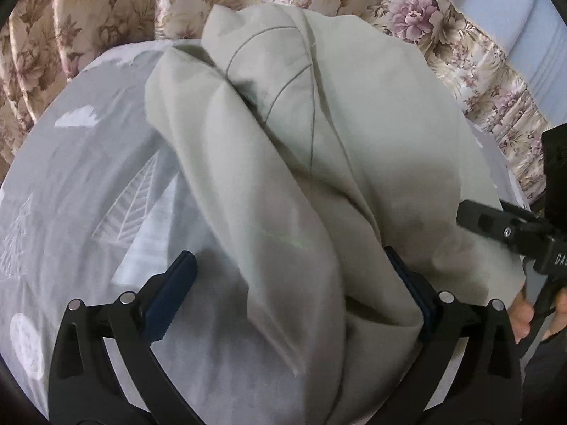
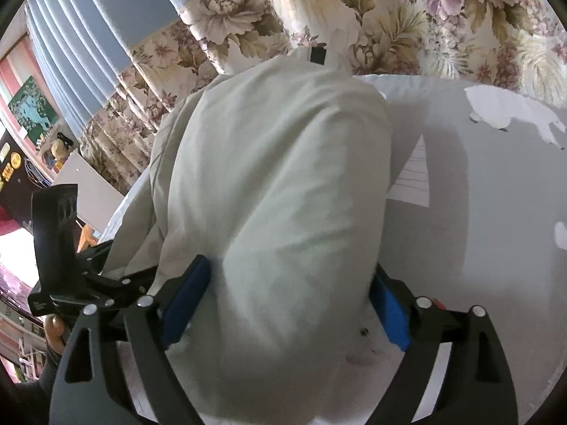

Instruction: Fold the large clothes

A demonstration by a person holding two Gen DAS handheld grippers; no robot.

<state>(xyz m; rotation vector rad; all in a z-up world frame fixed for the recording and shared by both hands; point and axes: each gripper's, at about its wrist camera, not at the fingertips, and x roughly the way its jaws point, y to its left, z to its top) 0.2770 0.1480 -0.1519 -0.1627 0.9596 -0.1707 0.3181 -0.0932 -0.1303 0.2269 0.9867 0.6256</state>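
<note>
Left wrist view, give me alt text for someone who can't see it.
A crumpled pale green garment lies on a grey bedsheet with white tree prints, between the wide-open jaws of the left gripper. Its right blue pad touches the cloth; the left one is clear. The right gripper shows at the right edge, floral curtains behind.

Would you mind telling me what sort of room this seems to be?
Probably a bedroom at home: a pale garment lies on a grey printed bed sheet, with floral curtains behind.
</note>
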